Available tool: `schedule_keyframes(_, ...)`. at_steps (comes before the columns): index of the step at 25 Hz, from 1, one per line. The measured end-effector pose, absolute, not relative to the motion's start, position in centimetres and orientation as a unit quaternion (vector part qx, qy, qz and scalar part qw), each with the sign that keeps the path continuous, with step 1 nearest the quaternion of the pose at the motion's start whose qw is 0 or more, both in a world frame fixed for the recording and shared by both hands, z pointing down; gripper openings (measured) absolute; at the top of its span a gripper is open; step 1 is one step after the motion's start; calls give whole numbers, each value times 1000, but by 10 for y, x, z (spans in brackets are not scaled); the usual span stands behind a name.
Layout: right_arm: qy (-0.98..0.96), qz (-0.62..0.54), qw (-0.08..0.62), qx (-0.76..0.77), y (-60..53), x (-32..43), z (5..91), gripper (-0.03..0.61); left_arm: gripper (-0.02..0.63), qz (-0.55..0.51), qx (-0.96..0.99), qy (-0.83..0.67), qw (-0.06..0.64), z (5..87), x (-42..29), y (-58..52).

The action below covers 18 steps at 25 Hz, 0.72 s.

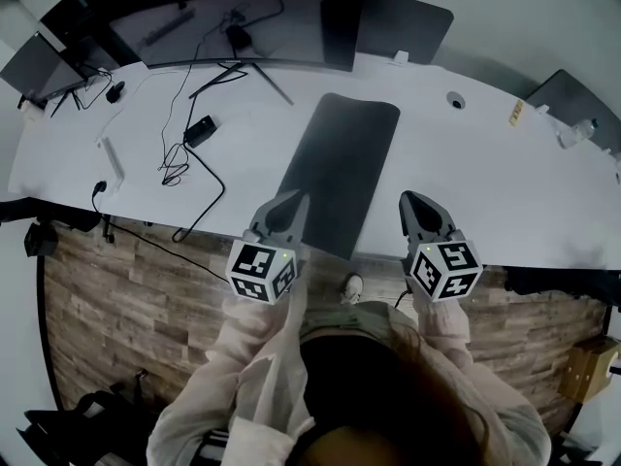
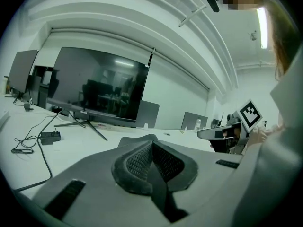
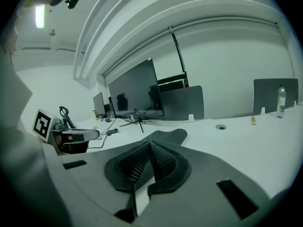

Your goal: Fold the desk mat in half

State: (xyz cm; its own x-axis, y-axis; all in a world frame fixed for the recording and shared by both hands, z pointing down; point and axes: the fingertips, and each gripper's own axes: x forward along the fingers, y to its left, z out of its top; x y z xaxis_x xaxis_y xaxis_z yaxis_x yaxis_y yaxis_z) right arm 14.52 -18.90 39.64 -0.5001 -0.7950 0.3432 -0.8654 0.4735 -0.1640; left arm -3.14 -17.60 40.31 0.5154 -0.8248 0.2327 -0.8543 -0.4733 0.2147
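Observation:
A dark grey desk mat (image 1: 344,163) lies flat on the white desk (image 1: 485,183), running lengthwise away from me, its near end at the desk's front edge. My left gripper (image 1: 294,200) hovers at the mat's near left edge, pads shut together with nothing seen between them. My right gripper (image 1: 409,200) hangs over bare desk just right of the mat, shut and empty. In the left gripper view the mat (image 2: 137,139) shows just beyond the closed left gripper (image 2: 151,143). In the right gripper view the mat (image 3: 170,135) lies ahead of the closed right gripper (image 3: 150,143).
A wide monitor (image 1: 243,27) on a stand occupies the back of the desk. Loose cables (image 1: 184,153) and a power adapter (image 1: 201,130) lie left of the mat. A cable hole (image 1: 455,99) sits at the back right. A bottle (image 3: 281,96) stands far right.

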Motion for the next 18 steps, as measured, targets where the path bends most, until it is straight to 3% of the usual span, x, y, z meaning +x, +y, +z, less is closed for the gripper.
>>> schedule_keyframes(18,-870,178,106,447,-181,124,397,14,25,48,853,-495,159,402,-31,-175)
